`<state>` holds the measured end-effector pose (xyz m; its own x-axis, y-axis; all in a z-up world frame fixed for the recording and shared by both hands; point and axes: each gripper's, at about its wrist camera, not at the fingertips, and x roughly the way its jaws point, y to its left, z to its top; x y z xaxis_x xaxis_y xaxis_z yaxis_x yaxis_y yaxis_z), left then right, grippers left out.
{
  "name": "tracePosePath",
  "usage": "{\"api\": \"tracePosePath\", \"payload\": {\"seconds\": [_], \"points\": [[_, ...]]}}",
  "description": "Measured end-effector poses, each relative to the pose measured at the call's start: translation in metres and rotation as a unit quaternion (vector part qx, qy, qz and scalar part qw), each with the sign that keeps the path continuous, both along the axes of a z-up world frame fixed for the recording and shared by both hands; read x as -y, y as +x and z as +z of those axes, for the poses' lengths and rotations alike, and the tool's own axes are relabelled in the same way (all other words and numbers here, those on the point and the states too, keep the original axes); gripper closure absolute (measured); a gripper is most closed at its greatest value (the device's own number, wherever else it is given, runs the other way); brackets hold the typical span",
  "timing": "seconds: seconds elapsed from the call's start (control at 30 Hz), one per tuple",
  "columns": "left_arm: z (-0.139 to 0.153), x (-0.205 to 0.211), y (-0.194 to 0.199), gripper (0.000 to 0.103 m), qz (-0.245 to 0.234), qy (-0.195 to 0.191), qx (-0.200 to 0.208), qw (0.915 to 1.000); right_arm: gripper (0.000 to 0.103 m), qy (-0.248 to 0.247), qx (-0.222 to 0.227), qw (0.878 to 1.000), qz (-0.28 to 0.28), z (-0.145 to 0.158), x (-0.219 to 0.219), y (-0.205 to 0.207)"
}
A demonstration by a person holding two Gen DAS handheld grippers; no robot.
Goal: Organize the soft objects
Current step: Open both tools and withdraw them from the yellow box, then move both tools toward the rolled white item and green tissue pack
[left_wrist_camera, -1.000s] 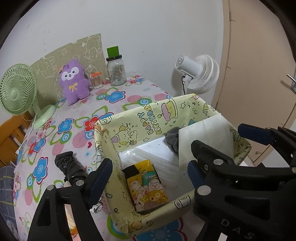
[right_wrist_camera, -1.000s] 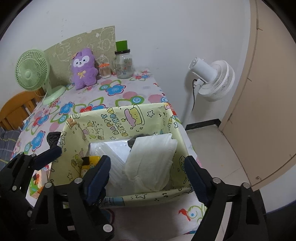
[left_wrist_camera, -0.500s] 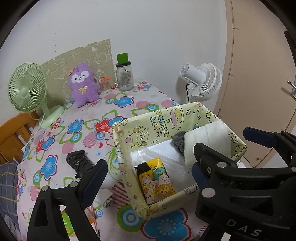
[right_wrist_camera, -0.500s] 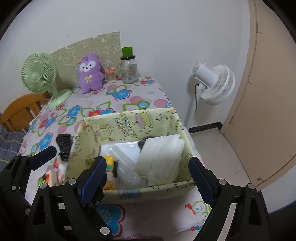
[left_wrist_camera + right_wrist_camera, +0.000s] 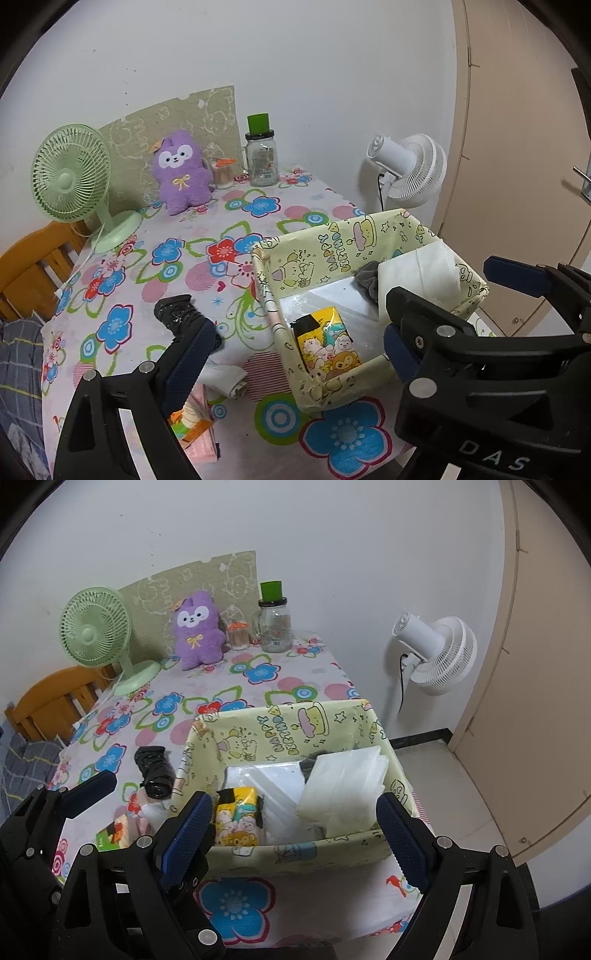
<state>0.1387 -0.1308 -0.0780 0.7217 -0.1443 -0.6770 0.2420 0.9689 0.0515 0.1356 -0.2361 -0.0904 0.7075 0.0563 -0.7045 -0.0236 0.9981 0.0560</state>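
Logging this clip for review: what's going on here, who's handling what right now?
Nobody is holding anything at the moment. The left gripper and right gripper are both open and empty, held above the near edge of the floral table. The yellow-green box already holds a white pack, a clear bag and a yellow cartoon packet. A black roll, a small white bundle and an orange-green packet lie outside, left of it.

1. yellow cartoon box (image 5: 295, 731) on the table before my tongs, holding a yellow tissue pack (image 5: 238, 818) and white folded tissues (image 5: 343, 790).
2. black roll (image 5: 154, 770) lies just left of the box.
3. purple plush (image 5: 197, 629) sits upright by the far wall.
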Motion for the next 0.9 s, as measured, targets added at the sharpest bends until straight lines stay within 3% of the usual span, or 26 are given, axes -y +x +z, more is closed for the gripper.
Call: {"api": "tracePosePath", "payload": {"seconds": [0.9], "points": [[0.01,-0.043,-0.024,0.009,0.032,0.007,0.018,0.9993,0.011,-0.015,0.051,0.997,0.059,0.013,-0.055,-0.017]]}}
